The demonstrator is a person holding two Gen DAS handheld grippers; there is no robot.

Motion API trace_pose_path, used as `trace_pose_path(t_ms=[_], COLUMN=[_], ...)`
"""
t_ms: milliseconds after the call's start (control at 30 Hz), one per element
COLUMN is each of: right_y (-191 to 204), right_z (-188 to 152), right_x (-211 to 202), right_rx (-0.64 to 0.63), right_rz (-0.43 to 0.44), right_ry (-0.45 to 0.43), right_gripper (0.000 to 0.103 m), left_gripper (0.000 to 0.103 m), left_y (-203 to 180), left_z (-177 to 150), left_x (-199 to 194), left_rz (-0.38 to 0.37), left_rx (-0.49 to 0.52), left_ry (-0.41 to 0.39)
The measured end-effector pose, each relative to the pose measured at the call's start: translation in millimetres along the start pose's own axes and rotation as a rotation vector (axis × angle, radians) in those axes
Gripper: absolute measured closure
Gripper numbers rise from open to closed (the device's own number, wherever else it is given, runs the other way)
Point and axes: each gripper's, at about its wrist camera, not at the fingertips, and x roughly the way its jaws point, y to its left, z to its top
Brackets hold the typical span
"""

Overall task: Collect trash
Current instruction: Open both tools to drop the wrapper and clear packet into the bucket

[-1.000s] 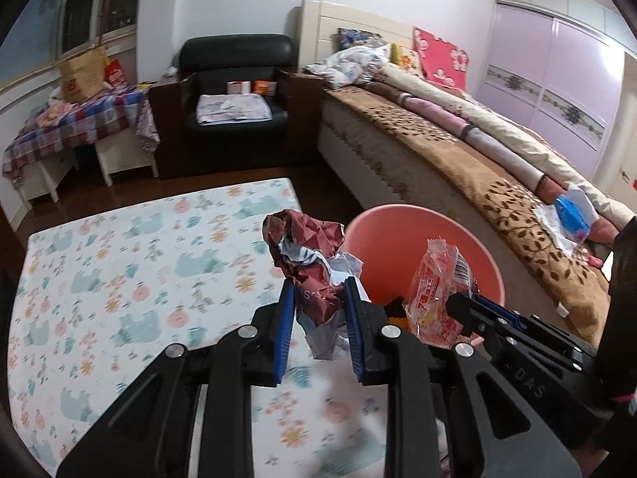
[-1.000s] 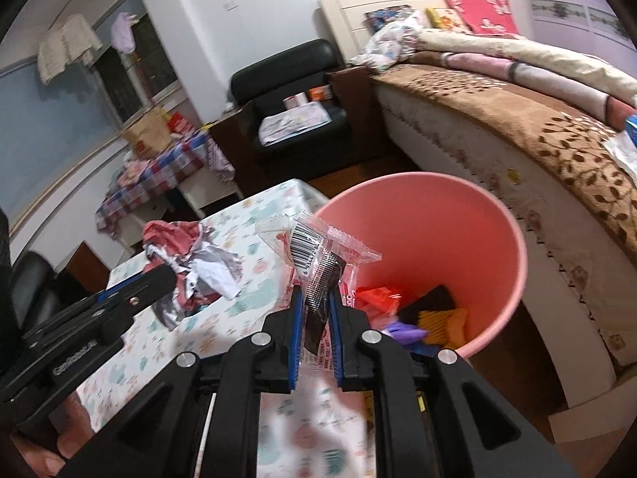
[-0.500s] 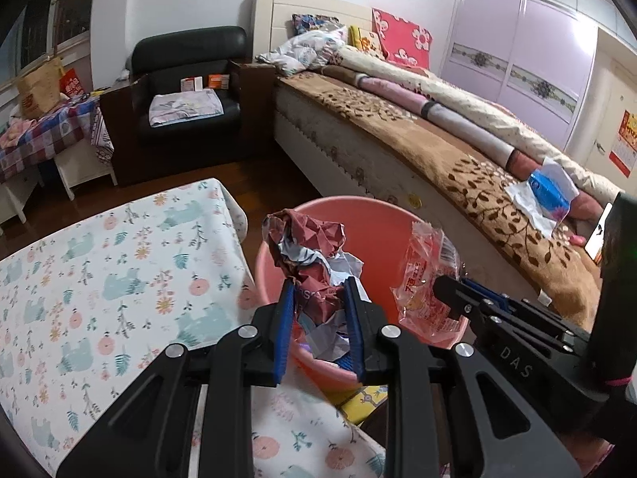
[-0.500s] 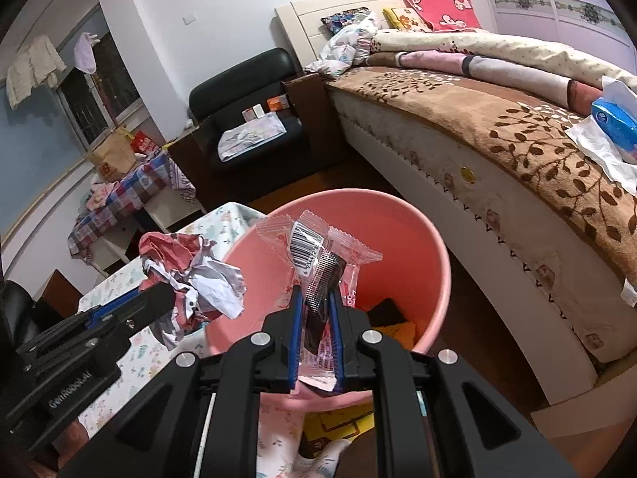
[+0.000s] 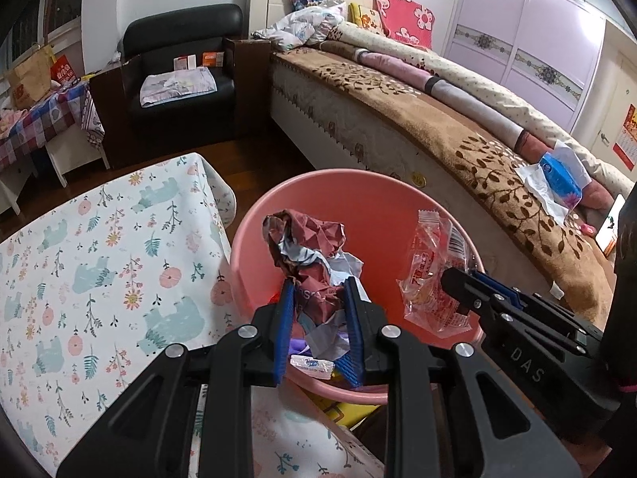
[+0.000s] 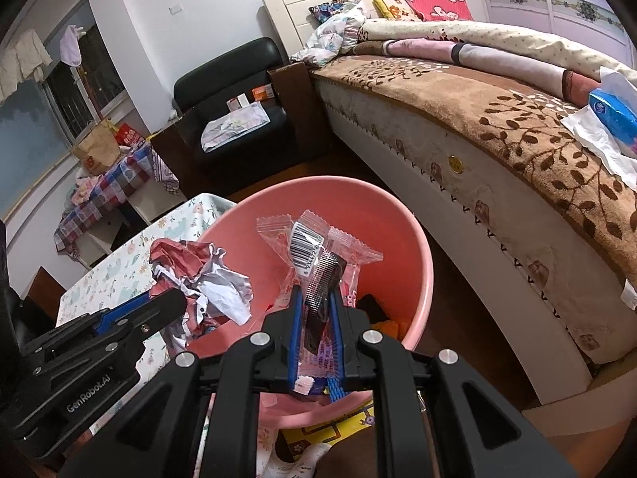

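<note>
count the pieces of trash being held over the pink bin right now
2. A crumpled red and white paper wad sits in the left gripper, and a clear plastic snack wrapper in the right gripper. More trash lies inside the pink bin, partly hidden.

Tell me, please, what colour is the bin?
Pink; the bin shows best in the right wrist view.

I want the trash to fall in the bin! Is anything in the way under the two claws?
Nothing visible blocks it. The crumpled paper and the clear snack wrapper hang over the open pink bin, which holds only some trash at the bottom.
</note>
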Motion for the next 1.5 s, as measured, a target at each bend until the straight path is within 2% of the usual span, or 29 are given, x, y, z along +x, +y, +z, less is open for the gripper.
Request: trace_pose_path(t_ms=[900,1067,1233,1500], right_y=[-5.9,-8.0,-9.2,-8.0], right_z=[0.2,0.8,2.8,5.4], right_x=[25.1,27.6,30.2,31.3], right_rx=[0.017,0.02,0.026,0.023], right_rz=[-0.012,-0.013,-0.014,-0.021], right_ry=[0.05,0.054,0.062,0.059], right_gripper=[0.09,0.089,0.089,0.084], left_gripper=[0.079,0.072,0.056,0.049], left_y=[-0.5,-1.0,-0.8,1.7], left_z=[0.3,2.0,4.5,9.2], left_x=[26.3,31.1,31.3,27.7], left_rz=[0.016,0.009,-0.009,-0.025], left_rx=[0.006,0.021,0.016,-0.001], left_ry=[0.048,0.061,0.056,0.046])
